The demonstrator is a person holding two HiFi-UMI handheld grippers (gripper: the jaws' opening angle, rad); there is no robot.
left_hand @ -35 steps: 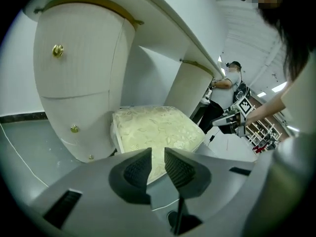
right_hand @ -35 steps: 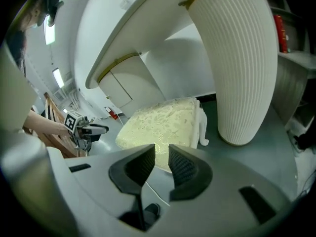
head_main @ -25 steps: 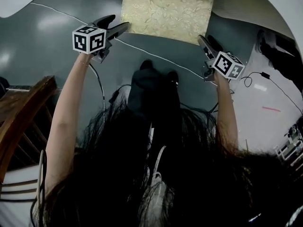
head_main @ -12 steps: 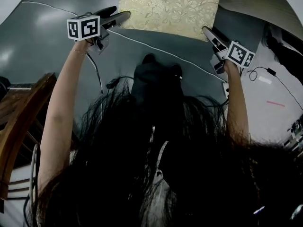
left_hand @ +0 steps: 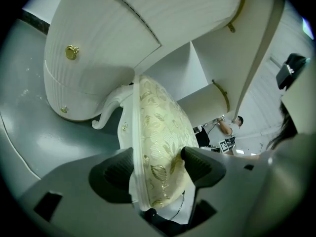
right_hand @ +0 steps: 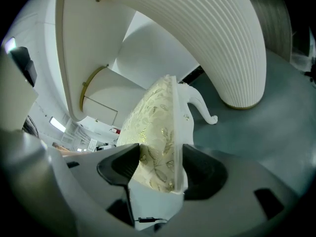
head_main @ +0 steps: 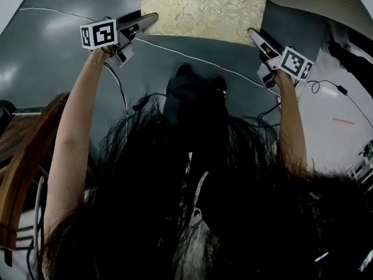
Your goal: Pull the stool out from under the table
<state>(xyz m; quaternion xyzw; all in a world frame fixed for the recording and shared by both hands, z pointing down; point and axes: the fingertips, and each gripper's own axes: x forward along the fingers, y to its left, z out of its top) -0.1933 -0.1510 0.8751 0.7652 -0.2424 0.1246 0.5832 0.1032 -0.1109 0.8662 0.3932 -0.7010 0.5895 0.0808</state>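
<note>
One stool sits clamped in left tool.

A white-framed stool with a cream, gold-leaf-patterned padded seat stands upright at 12 o'clock in the head view. The white ribbed table with gold knobs rises just behind it, seemingly overhanging its far end.

No words, brand names or numbers can be read anywhere — the only printed signs are black-and-white square code patterns, on the left cube of the left claw and the right cube of the right claw.
</note>
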